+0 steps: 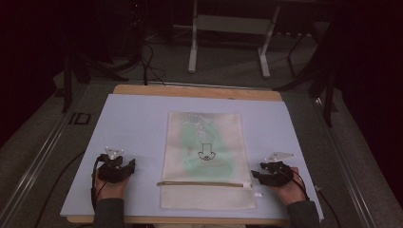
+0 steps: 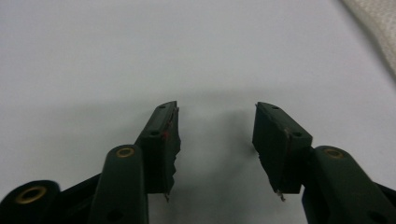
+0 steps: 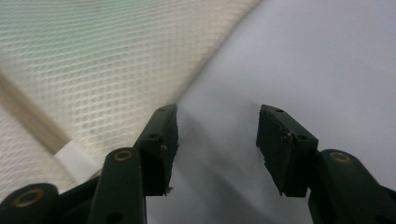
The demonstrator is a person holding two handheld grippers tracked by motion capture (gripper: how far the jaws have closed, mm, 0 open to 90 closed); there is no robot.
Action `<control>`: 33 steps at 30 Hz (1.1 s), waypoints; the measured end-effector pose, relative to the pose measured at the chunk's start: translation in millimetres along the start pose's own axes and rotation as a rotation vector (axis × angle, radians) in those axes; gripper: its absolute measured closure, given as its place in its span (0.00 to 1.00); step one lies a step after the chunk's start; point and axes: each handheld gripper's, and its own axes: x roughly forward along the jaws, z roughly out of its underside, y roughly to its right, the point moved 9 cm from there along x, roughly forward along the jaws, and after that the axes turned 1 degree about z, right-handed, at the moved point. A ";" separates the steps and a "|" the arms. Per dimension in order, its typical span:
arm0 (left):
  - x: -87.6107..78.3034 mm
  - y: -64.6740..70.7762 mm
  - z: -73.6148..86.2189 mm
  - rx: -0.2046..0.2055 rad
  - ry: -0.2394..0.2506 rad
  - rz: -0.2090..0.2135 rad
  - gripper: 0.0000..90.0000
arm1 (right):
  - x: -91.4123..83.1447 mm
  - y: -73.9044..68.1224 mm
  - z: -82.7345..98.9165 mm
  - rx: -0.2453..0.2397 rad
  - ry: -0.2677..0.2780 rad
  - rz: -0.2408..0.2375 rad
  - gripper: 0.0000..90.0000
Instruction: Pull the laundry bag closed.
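Bag: flat mid-counter between your grippers, zip near you.
Right gripper: jaws wide, empty (mesh weave shows close up).
Left gripper: jaws wide, empty.

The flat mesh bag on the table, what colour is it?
Cream mesh bag with green showing through; clearest in the high view.

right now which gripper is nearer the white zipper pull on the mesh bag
Right. The right gripper sits just beside the white zipper pull at the bag's right edge. The left gripper rests off the mesh bag's left side, at the zipper's far end.
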 end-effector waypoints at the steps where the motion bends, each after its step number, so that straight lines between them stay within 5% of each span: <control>1: -0.2 -0.1 0.2 0.002 0.001 0.003 0.57 | -0.3 -1.8 0.4 -0.013 -0.007 -0.004 0.53; 10: -2.4 7.7 -2.8 0.028 0.019 0.073 0.56 | -2.1 -10.2 0.2 -0.080 -0.050 -0.035 0.55; 33: -1.5 11.2 -3.8 0.054 0.013 0.100 0.55 | -5.0 -30.5 -11.3 -0.135 -0.050 -0.126 0.62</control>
